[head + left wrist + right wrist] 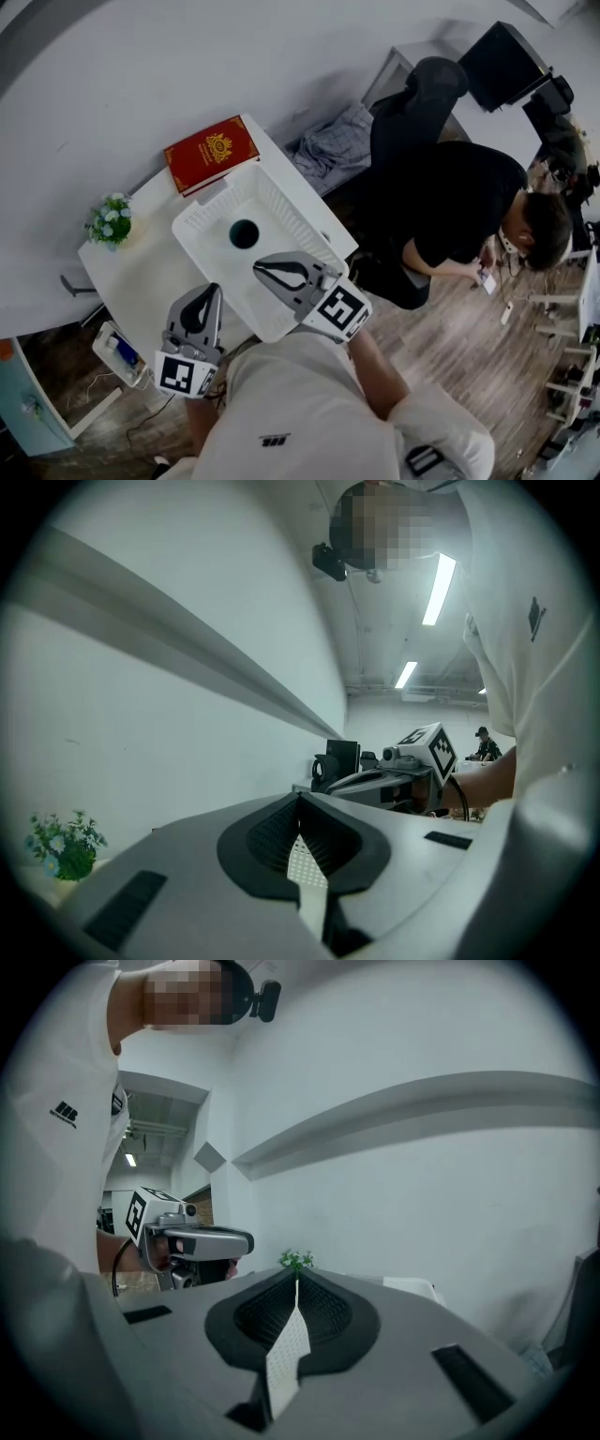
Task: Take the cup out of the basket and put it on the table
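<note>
Both pairs of fingers are pressed together with nothing between them. The left gripper [300,799] shows its ribbed pads meeting at the tips, and the right gripper [296,1281] shows the same.

In the head view, the right gripper [259,268] hangs over the near end of the white basket [199,251]. Its tips point toward the dark cup [244,233], which stands on the basket floor just ahead of them, untouched. The left gripper [212,291] is over the near edge of the tabletop [150,272], just outside the basket's left wall.

The basket fills the right side of the tabletop, its right rim near that edge. A bare strip of tabletop lies open between the basket's left wall and the small flowering plant [110,220] at the left edge. A red book [211,153] lies at the far corner, just beside the basket's far rim. Beyond the right edge a person in black [450,216] crouches on the wooden floor.
</note>
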The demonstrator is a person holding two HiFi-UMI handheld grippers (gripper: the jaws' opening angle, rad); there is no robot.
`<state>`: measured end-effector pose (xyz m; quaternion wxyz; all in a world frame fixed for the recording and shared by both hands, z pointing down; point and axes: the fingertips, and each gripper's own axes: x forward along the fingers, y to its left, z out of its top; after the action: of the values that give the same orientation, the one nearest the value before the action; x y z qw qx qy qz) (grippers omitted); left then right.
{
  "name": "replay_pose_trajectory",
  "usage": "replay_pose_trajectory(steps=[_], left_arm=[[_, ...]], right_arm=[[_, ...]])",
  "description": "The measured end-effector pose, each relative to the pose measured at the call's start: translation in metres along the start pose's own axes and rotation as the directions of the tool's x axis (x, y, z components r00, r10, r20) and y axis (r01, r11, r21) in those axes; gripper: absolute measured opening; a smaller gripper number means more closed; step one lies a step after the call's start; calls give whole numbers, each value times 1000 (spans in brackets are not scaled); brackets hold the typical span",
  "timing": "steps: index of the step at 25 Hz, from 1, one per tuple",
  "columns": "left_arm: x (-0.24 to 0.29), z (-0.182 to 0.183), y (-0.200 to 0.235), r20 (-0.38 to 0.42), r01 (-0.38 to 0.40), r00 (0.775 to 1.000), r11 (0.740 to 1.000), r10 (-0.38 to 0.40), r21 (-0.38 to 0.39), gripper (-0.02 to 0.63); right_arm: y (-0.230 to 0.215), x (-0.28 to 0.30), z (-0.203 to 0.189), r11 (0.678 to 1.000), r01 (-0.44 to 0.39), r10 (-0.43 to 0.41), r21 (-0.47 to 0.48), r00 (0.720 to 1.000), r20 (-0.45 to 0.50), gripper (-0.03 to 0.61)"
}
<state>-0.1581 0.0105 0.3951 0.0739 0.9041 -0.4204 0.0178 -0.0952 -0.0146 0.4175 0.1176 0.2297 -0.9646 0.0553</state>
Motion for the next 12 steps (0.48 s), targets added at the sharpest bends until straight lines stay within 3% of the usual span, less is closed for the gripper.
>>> replay_pose_trajectory(steps=[12], left_arm=[[10,-5,20,2,10,1000,1000,-10,-29,9]], right_arm=[[-23,24,-27,999,40,-43,-21,987,-152,15]])
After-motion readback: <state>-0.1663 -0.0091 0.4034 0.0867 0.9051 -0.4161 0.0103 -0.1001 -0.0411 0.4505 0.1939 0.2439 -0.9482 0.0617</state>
